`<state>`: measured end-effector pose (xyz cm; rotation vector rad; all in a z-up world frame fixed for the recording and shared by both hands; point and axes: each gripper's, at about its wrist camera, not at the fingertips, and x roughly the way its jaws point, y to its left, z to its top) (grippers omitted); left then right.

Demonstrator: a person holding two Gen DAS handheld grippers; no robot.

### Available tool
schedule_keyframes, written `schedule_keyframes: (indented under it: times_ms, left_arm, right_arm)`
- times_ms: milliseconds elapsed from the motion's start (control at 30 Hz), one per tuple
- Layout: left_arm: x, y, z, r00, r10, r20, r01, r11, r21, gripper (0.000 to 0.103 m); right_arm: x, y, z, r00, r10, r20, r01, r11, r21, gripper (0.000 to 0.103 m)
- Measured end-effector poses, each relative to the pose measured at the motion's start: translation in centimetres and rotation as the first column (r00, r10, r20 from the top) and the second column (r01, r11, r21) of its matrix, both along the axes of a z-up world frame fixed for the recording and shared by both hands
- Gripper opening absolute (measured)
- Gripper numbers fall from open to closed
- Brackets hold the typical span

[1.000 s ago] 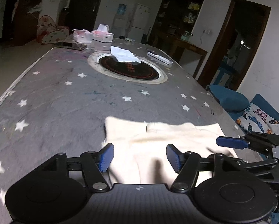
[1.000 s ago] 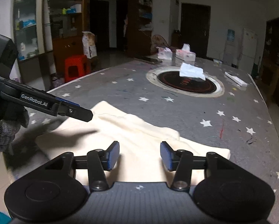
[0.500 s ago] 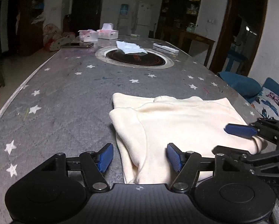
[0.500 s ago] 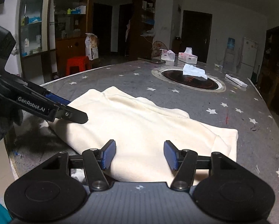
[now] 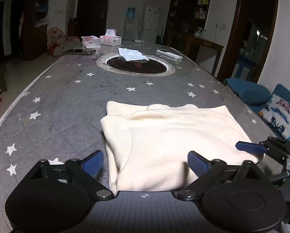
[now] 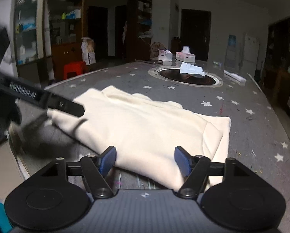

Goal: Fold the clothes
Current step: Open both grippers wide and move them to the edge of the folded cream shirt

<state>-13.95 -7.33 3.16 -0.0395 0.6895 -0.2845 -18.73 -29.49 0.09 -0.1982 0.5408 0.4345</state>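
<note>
A cream garment (image 5: 170,136) lies folded in a thick rectangle on the grey star-patterned tablecloth (image 5: 67,101), near the table's front edge. My left gripper (image 5: 145,162) is open, its blue pads standing apart over the garment's near left corner, holding nothing. The right gripper (image 5: 249,148) shows at the garment's right edge in this view. In the right wrist view the same garment (image 6: 145,124) spreads ahead, and my right gripper (image 6: 145,160) is open over its near edge. The left gripper's black finger (image 6: 67,104) reaches in from the left above the cloth's far left corner.
A round inset hotplate (image 5: 135,66) with a crumpled white tissue (image 5: 132,54) lies mid-table. Two tissue boxes (image 5: 101,39), a phone (image 5: 81,52) and a white remote (image 5: 169,54) sit at the far end. A blue sofa with cushions (image 5: 280,114) stands right; a red stool (image 6: 74,69) left.
Both grippers have drawn back toward the front edge and risen a little. The garment lies still in its folded shape. Both stay open.
</note>
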Motion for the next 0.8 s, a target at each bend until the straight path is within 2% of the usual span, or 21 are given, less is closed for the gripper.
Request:
schedule_keyframes:
  times_ms: [67,133,167,233,300,367,533,667,800]
  left_arm:
    - [0.0,-0.5,-0.2,1.0,-0.005,-0.006,0.005,1.0,0.011,0.103]
    - [0.1,-0.9,-0.4,1.0,-0.006,-0.012,0.006,1.0,0.017,0.103]
    - [0.2,-1.0,-0.5,1.0,-0.004,-0.017,0.005,1.0,0.02,0.103]
    - [0.4,-0.9,-0.6,1.0,0.0,-0.025,0.001,1.0,0.017,0.103]
    - [0.5,-0.8,-0.7,0.999,0.003,-0.033,-0.003,1.0,0.015,0.103]
    - [0.7,-0.8,-0.8,0.999,0.008,-0.041,-0.007,1.0,0.011,0.103]
    - [0.8,-0.9,-1.1,0.998,0.01,-0.058,-0.009,1.0,0.012,0.103]
    - [0.8,-0.9,-1.4,0.997,0.012,-0.071,-0.011,1.0,0.014,0.103]
    - [0.8,-1.0,-1.4,0.996,0.014,-0.085,-0.013,1.0,0.016,0.103]
  right_arm:
    - [-0.2,0.3,-0.1,1.0,0.01,0.016,-0.01,1.0,-0.013,0.075]
    - [-0.1,0.0,0.4,1.0,0.013,0.006,-0.013,1.0,0.016,0.077]
    - [-0.1,-0.2,0.6,1.0,0.014,0.001,-0.014,0.999,0.032,0.086]
    - [-0.2,-0.5,1.2,1.0,0.011,0.012,-0.011,0.999,0.043,0.095]
    - [-0.3,-0.9,1.8,0.999,-0.007,0.033,0.005,0.999,0.052,0.095]
    - [-0.1,-1.5,2.5,0.998,-0.03,0.049,0.026,0.997,0.068,0.103]
    - [1.4,-2.6,2.1,0.987,-0.159,0.026,0.158,0.987,0.032,0.103]
    - [1.9,-2.5,0.5,0.985,-0.169,-0.017,0.169,0.986,-0.01,0.103]
    - [1.6,-2.6,0.7,0.986,-0.166,-0.005,0.166,0.986,-0.007,0.103]
